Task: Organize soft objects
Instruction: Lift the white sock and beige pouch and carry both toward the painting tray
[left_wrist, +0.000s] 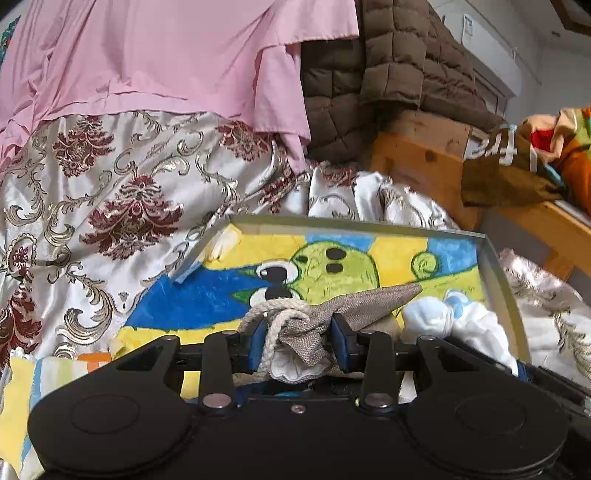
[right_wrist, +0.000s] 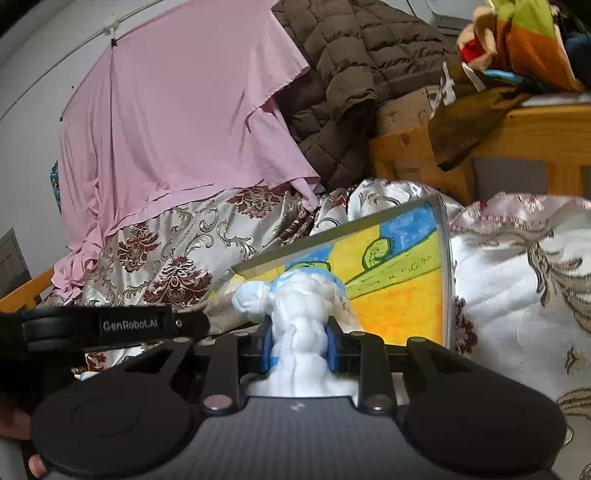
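A towel (left_wrist: 221, 295) lines the tray (left_wrist: 496, 273), which rests on the bedspread (left_wrist: 110, 206), with a drawstring pouch (left_wrist: 332, 310) lying in it left of a fluffy toy (left_wrist: 443, 317), and a hanging sheet (left_wrist: 166, 55) behind.

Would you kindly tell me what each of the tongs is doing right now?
Left tongs: closed on the grey drawstring pouch.
Right tongs: closed on the white fluffy cloth.

I see a grey drawstring pouch (left_wrist: 314, 332) and a crumpled white-and-blue fluffy cloth (right_wrist: 301, 317) bunched above the cartoon-towel-lined tray (left_wrist: 496, 280).
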